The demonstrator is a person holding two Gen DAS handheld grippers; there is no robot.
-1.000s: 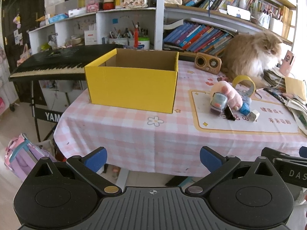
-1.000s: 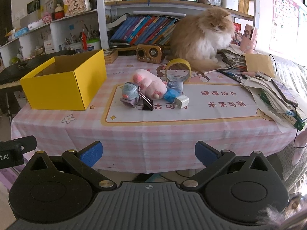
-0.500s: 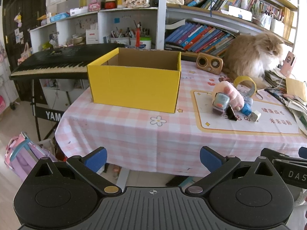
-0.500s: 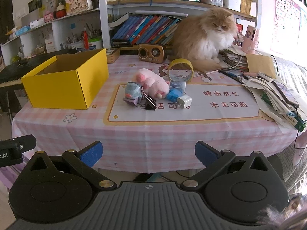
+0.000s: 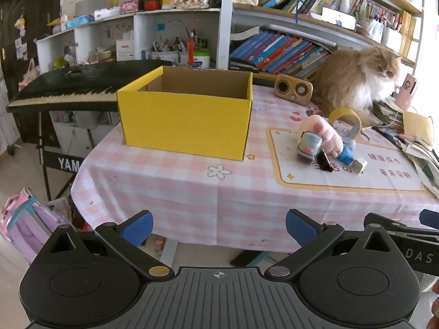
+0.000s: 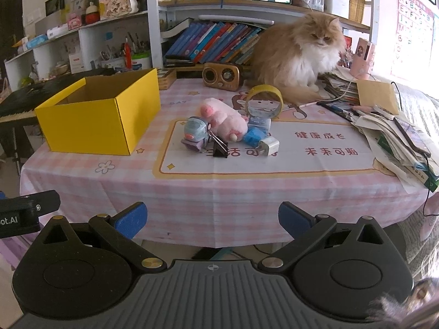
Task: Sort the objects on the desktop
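An open yellow box (image 5: 186, 120) (image 6: 96, 120) stands on the left of the pink checked table. A cluster lies on the mat to its right: a pink plush toy (image 6: 225, 119) (image 5: 326, 134), a grey-blue toy car (image 6: 194, 133) (image 5: 308, 145), a black binder clip (image 6: 219, 148) (image 5: 325, 161), a blue block (image 6: 253, 137), a white charger (image 6: 269, 146) (image 5: 359, 164) and a yellow tape roll (image 6: 264, 101) (image 5: 345, 122). My left gripper (image 5: 218, 226) and right gripper (image 6: 212, 219) are open, empty, short of the table's front edge.
A fluffy orange cat (image 6: 299, 54) (image 5: 356, 79) sits at the back of the table beside a small wooden radio (image 6: 222, 76). Stacked papers and pens (image 6: 397, 142) fill the right side. A keyboard (image 5: 71, 87) and a backpack (image 5: 24, 219) are left of the table.
Both grippers have moved forward toward the table; the box and the objects look larger and closer. Nothing on the table has moved.
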